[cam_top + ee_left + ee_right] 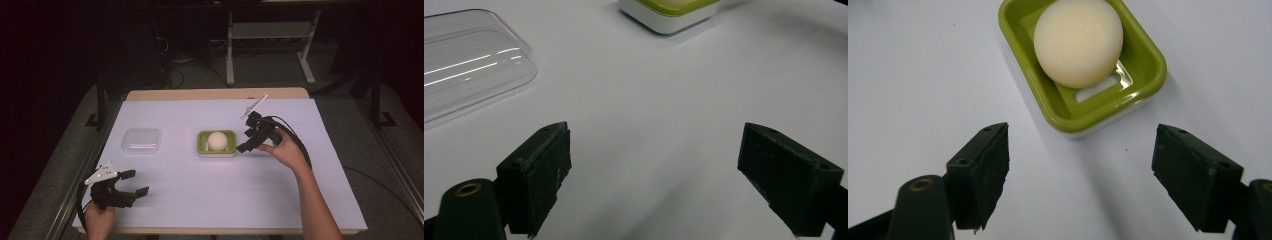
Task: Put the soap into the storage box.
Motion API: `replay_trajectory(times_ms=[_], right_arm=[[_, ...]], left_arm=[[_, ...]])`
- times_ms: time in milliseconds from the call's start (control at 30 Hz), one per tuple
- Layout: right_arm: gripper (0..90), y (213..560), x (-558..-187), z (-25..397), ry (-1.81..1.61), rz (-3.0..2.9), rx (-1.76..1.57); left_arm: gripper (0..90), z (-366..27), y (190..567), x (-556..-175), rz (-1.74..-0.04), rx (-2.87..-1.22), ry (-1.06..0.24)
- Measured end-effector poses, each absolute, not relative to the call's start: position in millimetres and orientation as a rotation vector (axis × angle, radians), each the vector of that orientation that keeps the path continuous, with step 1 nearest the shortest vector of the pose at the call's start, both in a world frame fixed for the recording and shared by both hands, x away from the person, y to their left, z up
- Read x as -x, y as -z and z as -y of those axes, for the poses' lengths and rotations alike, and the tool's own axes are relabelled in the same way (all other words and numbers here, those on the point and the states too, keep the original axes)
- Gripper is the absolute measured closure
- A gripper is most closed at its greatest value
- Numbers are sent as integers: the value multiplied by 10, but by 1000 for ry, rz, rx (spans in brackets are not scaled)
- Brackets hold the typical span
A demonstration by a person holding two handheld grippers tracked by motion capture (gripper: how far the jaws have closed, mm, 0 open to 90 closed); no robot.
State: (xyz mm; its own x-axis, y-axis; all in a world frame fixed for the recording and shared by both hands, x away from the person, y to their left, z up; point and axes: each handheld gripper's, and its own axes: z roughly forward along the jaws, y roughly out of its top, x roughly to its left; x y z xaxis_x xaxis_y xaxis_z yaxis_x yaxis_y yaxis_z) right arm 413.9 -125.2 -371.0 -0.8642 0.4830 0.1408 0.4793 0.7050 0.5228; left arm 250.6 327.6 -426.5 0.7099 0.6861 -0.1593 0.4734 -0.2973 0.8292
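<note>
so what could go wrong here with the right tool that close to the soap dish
1. The right tool is open beside the soap dish; a push might slide the light dish across the smooth white table cover.
2. The round soap sits loose and could slip from the flat pads if pinched.
3. The clear lid lies apart near the left tool, so closing the dish could tip it.

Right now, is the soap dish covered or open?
Open. The green soap dish has nothing over it and the round soap sits exposed inside, while the clear lid lies flat on the table, apart, to its left.
</note>
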Motion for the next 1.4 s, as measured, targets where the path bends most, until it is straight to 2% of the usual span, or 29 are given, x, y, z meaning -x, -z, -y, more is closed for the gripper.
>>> replay_trajectory(times_ms=[1400], right_arm=[[218, 3872, -3608, 1693, -961, -2845, -842]], left_arm=[[130, -3243, 4272, -2508, -887, -1963, -283]])
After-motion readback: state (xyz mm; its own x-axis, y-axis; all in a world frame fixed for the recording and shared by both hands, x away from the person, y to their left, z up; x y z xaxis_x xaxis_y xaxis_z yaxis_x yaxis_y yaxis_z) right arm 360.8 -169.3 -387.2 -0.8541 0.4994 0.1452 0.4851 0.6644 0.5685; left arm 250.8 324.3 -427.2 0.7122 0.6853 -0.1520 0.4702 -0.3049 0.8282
